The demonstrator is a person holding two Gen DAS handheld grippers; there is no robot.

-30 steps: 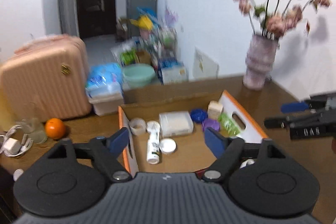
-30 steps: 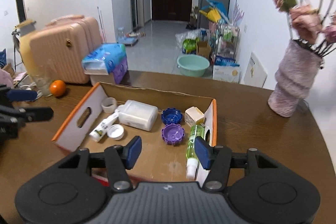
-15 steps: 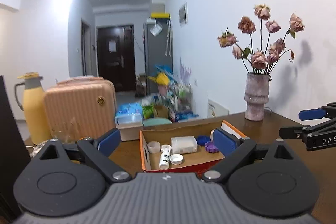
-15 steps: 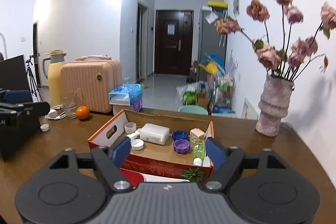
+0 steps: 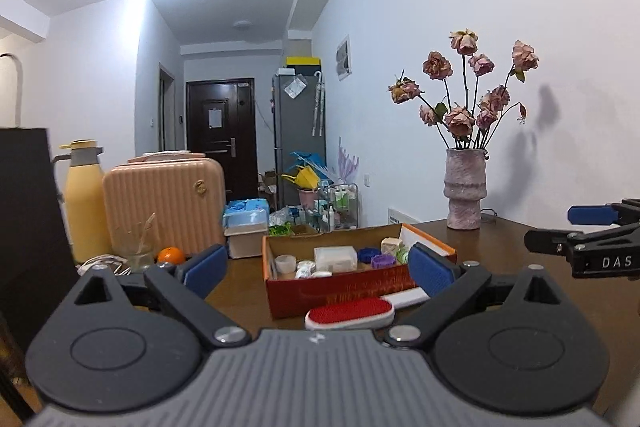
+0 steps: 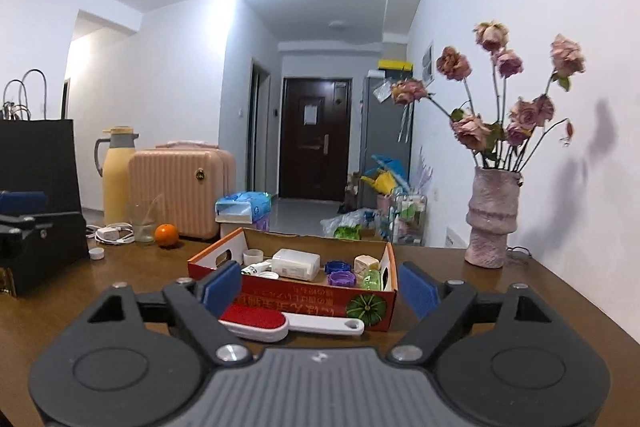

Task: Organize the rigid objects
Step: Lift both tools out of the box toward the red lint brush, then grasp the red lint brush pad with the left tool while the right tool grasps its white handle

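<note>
Brown table (image 6: 500, 291), hallway behind. We are holding the left gripper (image 5: 316, 269) and right gripper (image 6: 320, 289) apart, empty, jaws just widening. Lint brush (image 6: 256, 321) is lying lower centre, touching the box (image 6: 296, 297). Next: closing on its handle.

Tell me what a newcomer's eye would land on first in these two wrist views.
Probably the open cardboard box mid-table, holding small caps, bottles and a white case, with a red-and-white lint brush lying on the table just in front of it. Next, the pink vase of dried roses at the table's right edge by the wall. Both the left gripper and right gripper frame the box, open and empty.
</note>
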